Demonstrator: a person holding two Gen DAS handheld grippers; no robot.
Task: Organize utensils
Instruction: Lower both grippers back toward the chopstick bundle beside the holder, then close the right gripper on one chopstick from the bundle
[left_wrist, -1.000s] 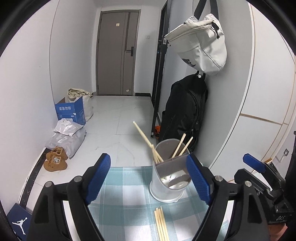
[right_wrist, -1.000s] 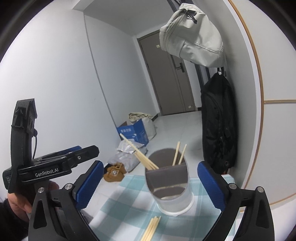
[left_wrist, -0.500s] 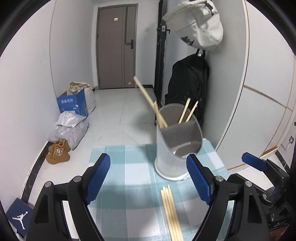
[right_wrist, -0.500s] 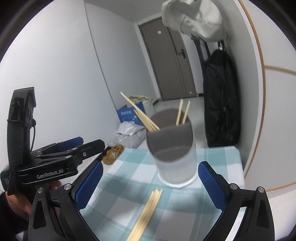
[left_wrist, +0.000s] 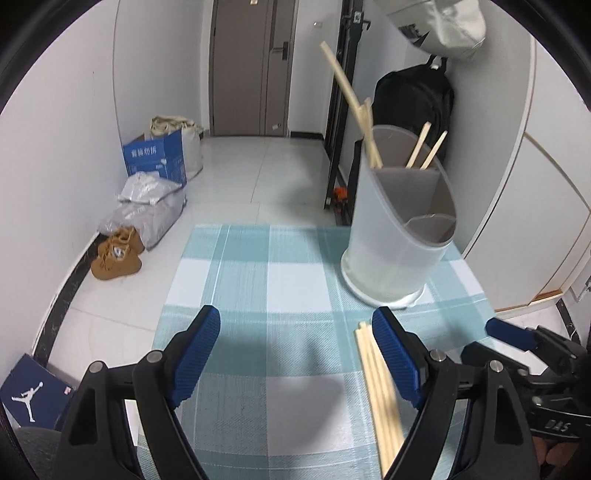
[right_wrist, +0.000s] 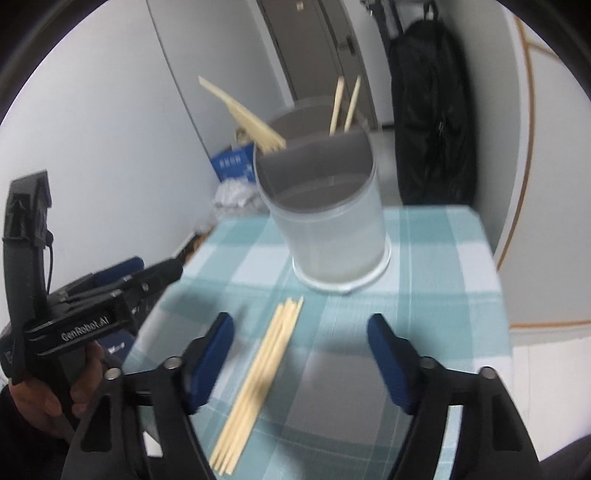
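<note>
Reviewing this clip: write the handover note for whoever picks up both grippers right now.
Left gripper: open, empty, above the checked cloth.
Right gripper: open, empty, over the loose chopsticks.
Utensil holder stands upright at the cloth's far end.
Done: several chopsticks in holder, in its back compartments.
Left: the loose bundle lying flat in front of the holder still needs to go in; the front compartment looks empty.

Brown shoes (left_wrist: 117, 253) beside grey bags (left_wrist: 147, 206); blue box (left_wrist: 155, 158) behind; black backpack (left_wrist: 413, 99) against the wall.
</note>
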